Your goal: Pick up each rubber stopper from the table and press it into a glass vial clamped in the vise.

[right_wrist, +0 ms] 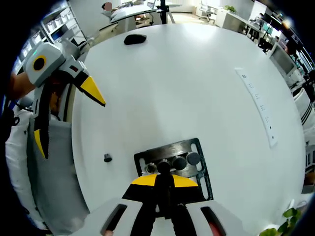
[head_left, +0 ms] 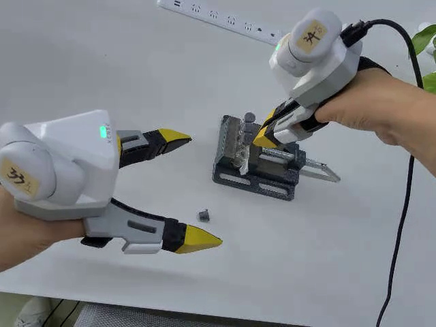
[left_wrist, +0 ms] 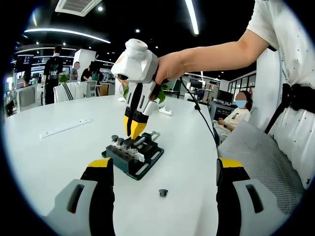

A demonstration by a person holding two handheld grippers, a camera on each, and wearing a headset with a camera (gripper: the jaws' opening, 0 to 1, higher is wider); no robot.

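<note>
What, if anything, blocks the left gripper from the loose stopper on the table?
Probably nothing, so yes: the left gripper is open, and the stopper lies on bare table ahead, clear of the vise.

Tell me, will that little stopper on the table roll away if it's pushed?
Probably not far: the stopper rests on one end, so it would likely slide or tip first. It looks tiny beside the left gripper, so probably very light.
</note>
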